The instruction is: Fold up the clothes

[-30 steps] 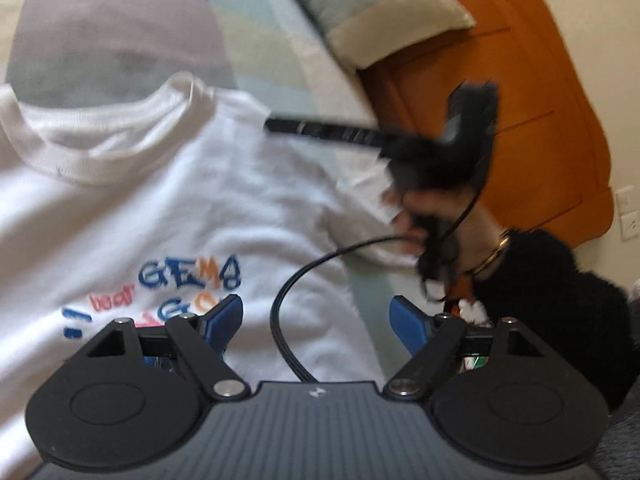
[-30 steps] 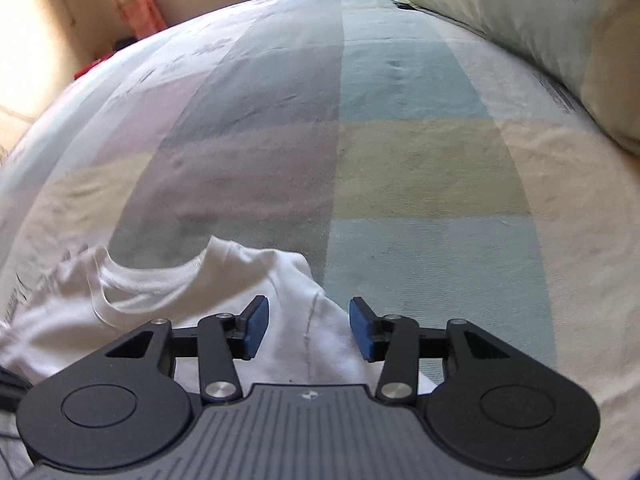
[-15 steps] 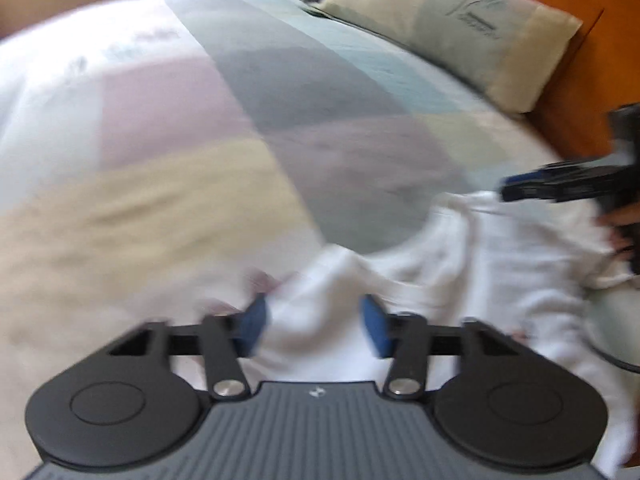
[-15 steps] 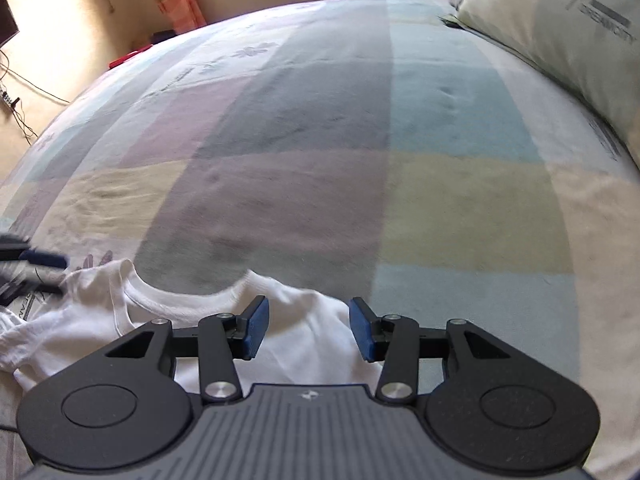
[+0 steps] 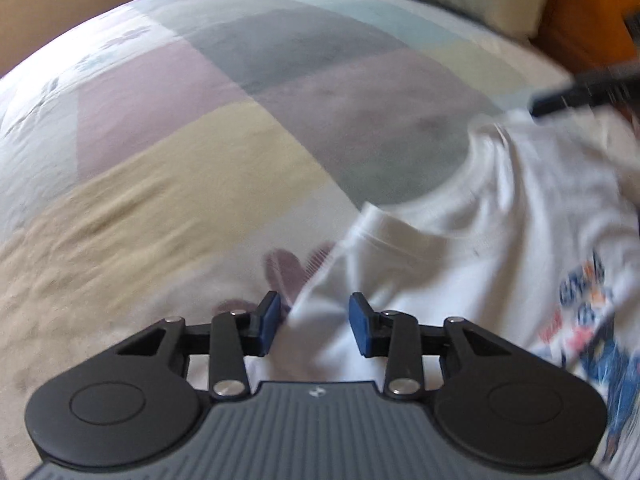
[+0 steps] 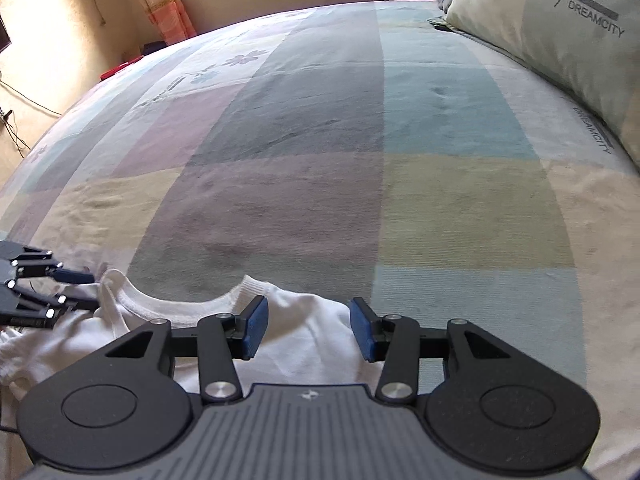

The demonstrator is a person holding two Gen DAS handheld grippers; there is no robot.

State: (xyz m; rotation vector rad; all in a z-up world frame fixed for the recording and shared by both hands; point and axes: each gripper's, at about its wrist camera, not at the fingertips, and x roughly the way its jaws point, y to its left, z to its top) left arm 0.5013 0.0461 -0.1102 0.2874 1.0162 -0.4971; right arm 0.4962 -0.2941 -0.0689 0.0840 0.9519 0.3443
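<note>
A white t-shirt (image 5: 480,248) with a blue and orange print lies flat on the bed, collar toward the far side. My left gripper (image 5: 314,328) is open over the shirt's left shoulder edge, with cloth between its blue pads. In the right wrist view the same t-shirt (image 6: 304,336) shows its ribbed collar, and my right gripper (image 6: 306,332) stands open over the right shoulder. The left gripper (image 6: 60,292) appears at the left edge of that view, by the other shoulder. The right gripper's blurred finger (image 5: 580,96) shows at the upper right of the left wrist view.
The bed carries a pastel checked bedspread (image 6: 320,160). A pillow (image 6: 560,32) printed DREAMCITY lies at the far right. An orange wooden headboard (image 5: 584,28) rises behind the pillow. Curtains and a wall stand beyond the bed's far edge.
The left gripper swung from the shirt's printed chest over to the left shoulder edge and narrowed its opening. The right gripper shifted slightly along the right shoulder. Both stayed open.
</note>
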